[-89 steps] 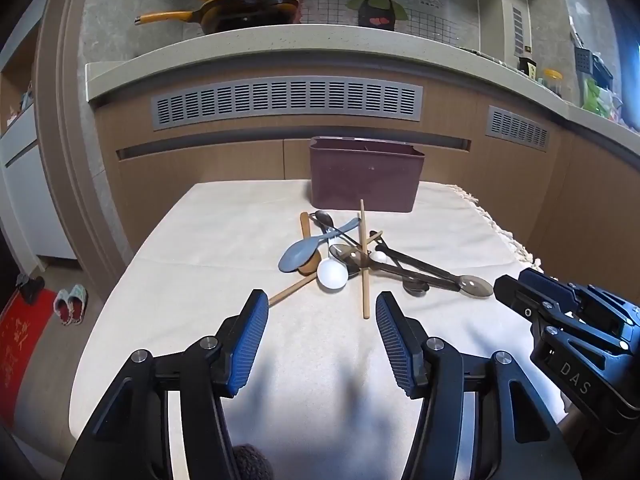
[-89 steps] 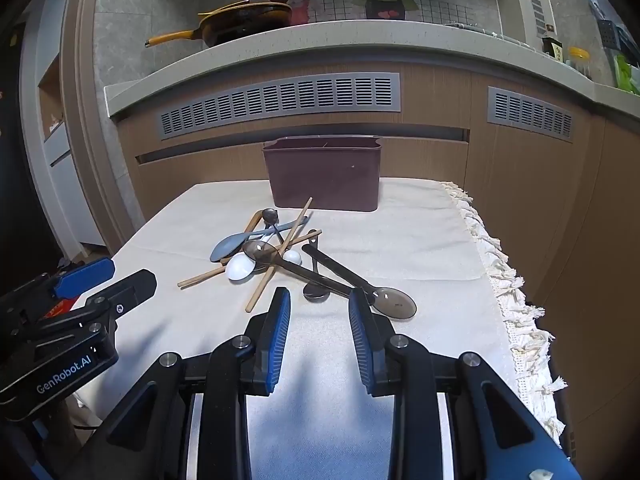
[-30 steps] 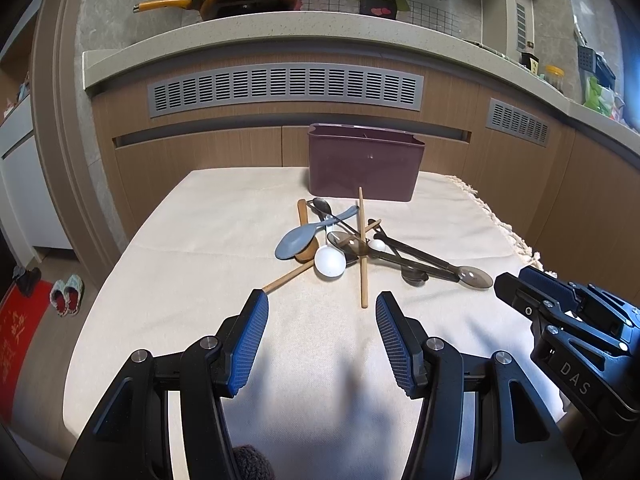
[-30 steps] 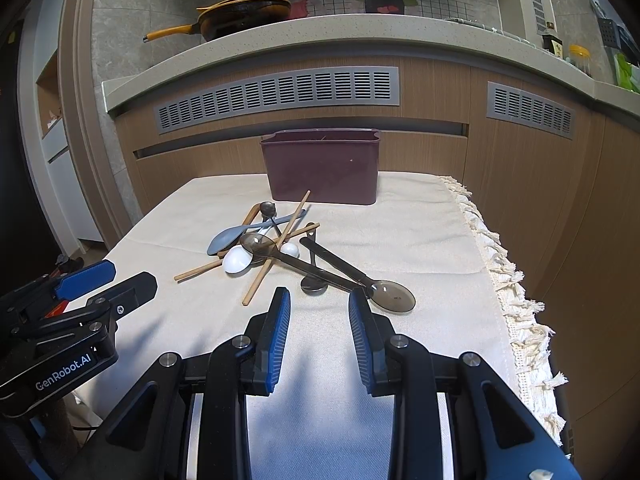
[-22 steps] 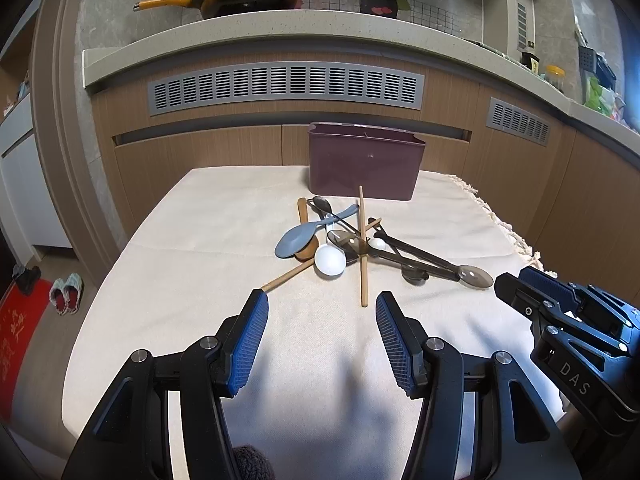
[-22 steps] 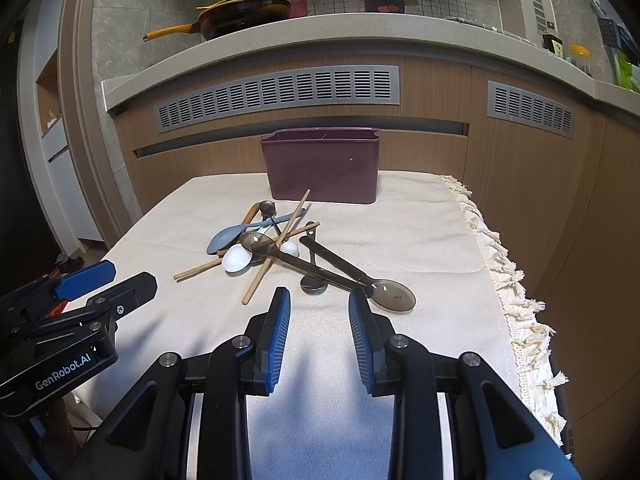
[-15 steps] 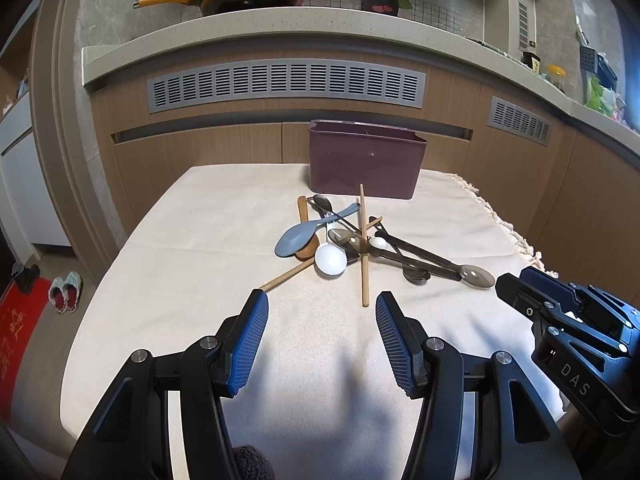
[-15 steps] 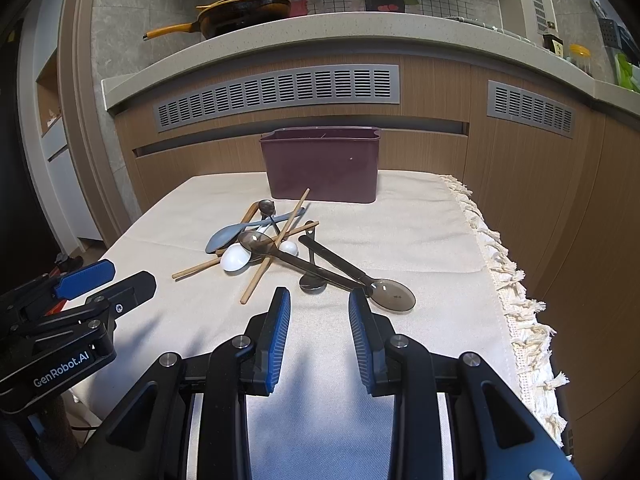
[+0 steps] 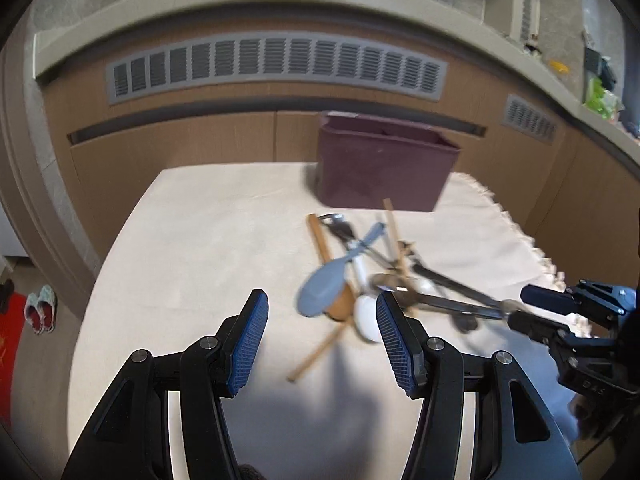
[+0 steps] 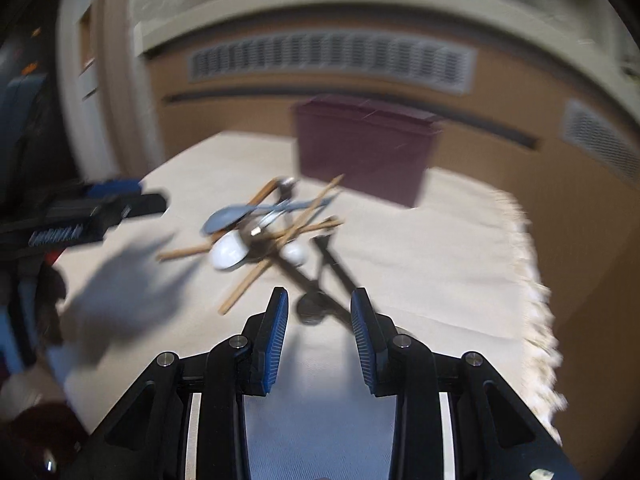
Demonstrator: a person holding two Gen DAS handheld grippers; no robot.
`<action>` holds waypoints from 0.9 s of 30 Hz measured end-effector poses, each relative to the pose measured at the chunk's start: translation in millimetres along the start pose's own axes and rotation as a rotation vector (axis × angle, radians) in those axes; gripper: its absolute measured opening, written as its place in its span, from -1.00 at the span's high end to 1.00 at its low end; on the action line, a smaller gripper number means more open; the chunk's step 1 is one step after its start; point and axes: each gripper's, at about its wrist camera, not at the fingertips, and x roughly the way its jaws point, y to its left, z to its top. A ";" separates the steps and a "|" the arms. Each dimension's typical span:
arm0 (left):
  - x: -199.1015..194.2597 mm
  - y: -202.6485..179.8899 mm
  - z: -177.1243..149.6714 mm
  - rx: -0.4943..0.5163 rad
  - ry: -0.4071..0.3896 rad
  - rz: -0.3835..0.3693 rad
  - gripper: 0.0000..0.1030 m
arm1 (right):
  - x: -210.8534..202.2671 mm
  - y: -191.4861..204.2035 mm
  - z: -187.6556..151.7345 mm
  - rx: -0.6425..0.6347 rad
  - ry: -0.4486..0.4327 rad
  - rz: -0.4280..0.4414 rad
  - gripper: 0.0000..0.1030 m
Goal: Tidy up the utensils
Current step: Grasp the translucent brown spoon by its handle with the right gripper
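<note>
Done so far: nothing put away yet, going by the pile.
Pile of utensils (image 9: 372,280): just ahead of both grippers, all lying mixed up on the tablecloth (image 9: 208,240).
Purple box (image 9: 384,168): past the pile, far side; inside not visible.
Left gripper (image 9: 322,340): wide apart, holding nothing.
Right gripper (image 10: 319,334): just opened wider, dark spoon (image 10: 312,308) between the pads, not squeezed.
Left to do: pick up each piece, drop in box.

Open fingers (image 10: 362,332) over blurred utensils (image 10: 272,232)
</note>
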 end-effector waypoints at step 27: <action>46.8 16.6 20.1 0.033 0.091 -0.111 -0.10 | 99.0 -32.2 43.4 0.029 0.209 0.162 0.84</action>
